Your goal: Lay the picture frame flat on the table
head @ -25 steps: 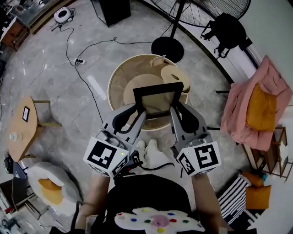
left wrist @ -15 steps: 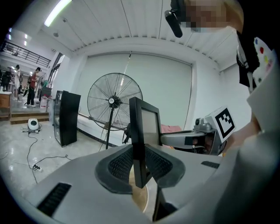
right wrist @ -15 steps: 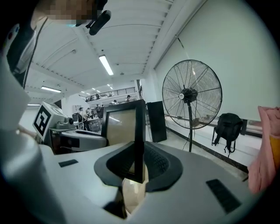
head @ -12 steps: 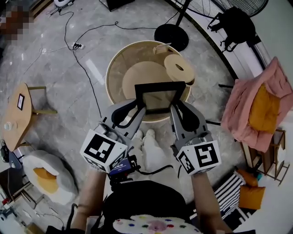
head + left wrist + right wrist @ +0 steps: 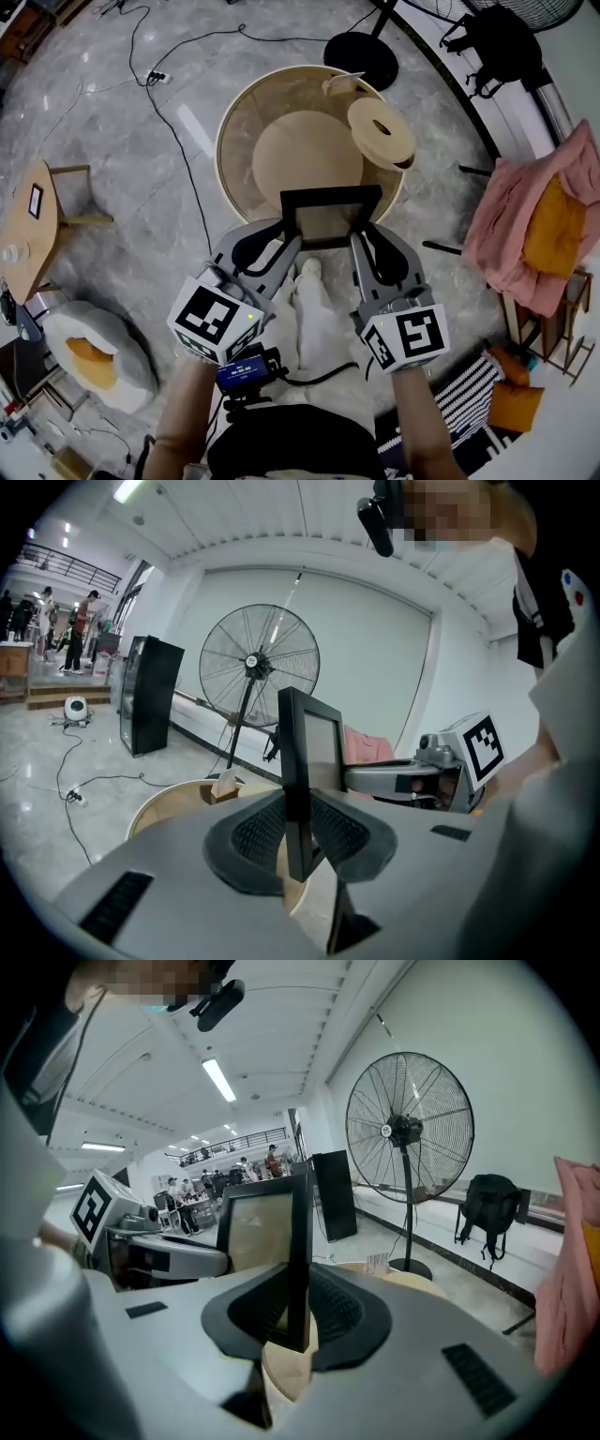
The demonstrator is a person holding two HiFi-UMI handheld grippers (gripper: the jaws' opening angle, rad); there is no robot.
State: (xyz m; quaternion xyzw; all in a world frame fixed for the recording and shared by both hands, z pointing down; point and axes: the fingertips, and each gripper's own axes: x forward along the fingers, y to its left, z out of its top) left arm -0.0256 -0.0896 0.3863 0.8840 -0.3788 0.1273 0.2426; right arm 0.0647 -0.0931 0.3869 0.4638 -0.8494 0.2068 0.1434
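Note:
A black picture frame [image 5: 330, 213] with a pale glass face hangs in the air over the near rim of the round wooden table [image 5: 246, 111]. My left gripper [image 5: 287, 234] is shut on the frame's left edge [image 5: 298, 789], and my right gripper [image 5: 358, 236] is shut on its right edge [image 5: 299, 1260]. The frame stands roughly upright between the two grippers, lifted off the tabletop. In each gripper view the frame's edge sits pinched between the dark ribbed pads.
On the table's far right lies a pale round disc with a hole [image 5: 381, 132], and a small paper item [image 5: 341, 84] stands near the far rim. A standing fan's base [image 5: 366, 58], floor cables [image 5: 169, 84], a small side table [image 5: 28, 225] and a pink-draped chair [image 5: 544, 225] surround it.
The frame and both grippers sit slightly lower and nearer to me relative to the table; the view has shifted. Both grips are unchanged.

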